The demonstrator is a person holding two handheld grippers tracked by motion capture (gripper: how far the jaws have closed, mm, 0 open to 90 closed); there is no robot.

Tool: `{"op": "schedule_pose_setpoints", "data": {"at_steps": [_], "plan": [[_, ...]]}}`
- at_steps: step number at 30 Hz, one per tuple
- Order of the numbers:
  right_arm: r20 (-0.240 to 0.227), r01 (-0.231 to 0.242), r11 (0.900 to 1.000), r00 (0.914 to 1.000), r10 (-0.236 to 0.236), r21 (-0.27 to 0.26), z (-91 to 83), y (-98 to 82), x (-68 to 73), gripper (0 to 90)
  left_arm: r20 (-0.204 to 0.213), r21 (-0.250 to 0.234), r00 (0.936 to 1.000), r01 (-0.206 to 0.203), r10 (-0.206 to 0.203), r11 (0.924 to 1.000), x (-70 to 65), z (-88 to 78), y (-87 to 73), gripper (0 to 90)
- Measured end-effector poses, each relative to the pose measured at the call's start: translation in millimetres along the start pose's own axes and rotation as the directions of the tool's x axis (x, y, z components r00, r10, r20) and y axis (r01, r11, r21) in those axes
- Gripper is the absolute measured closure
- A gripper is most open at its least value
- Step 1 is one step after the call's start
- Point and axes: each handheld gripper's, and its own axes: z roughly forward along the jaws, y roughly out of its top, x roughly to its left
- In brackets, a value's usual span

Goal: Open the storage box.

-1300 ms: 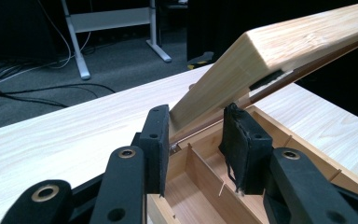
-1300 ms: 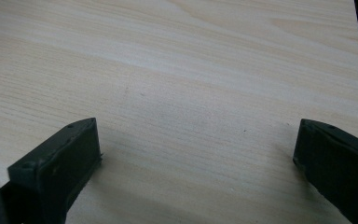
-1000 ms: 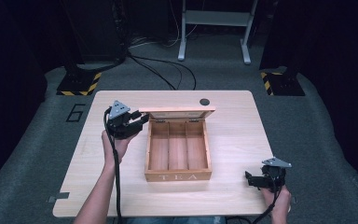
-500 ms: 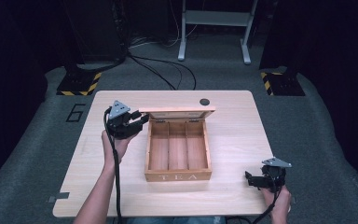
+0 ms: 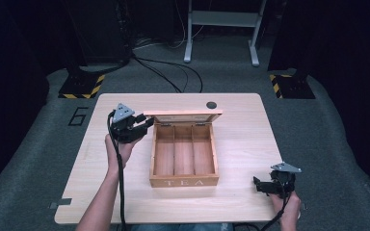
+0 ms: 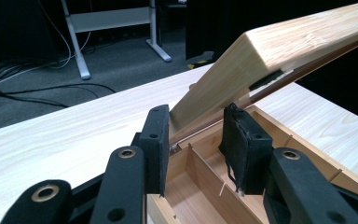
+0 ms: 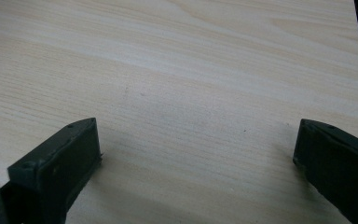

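A wooden tea box (image 5: 184,182) with three bare compartments stands in the middle of the table (image 5: 250,144), its lid (image 5: 183,117) raised at the far side. My left gripper (image 5: 147,123) is shut on the lid's left end. In the left gripper view the two black pads (image 6: 156,140) clamp the lid (image 6: 298,46) near its hinge corner, above the box (image 6: 205,186). My right gripper (image 5: 257,185) rests open near the table's front right corner, pointing left. In the right gripper view its jaws (image 7: 196,154) stand wide apart over bare wood (image 7: 168,70).
A small black round disc (image 5: 211,104) lies on the table behind the box. Beyond the table, on the grey floor, are cables (image 5: 168,77), a white metal frame (image 5: 221,19) and two stands with yellow-black striped bases (image 5: 82,86) (image 5: 291,86).
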Motion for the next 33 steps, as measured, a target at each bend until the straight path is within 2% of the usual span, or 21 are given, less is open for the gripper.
{"op": "schedule_pose_setpoints", "data": {"at_steps": [26, 33], "plan": [[0.0, 0.0, 1.0, 1.0, 0.0, 0.0, 0.0, 0.0, 0.0, 0.0, -0.001, 0.004, 1.0, -0.006, 0.006, 1.0, -0.2, -0.2, 0.3, 62.0], [0.0, 0.001, 1.0, 1.0, -0.001, 0.0, 0.0, 0.0, 0.0, 0.0, 0.009, 0.009, 0.9999, -0.009, 0.009, 0.9999, -2.0, -2.9, -3.8, 61.7]]}}
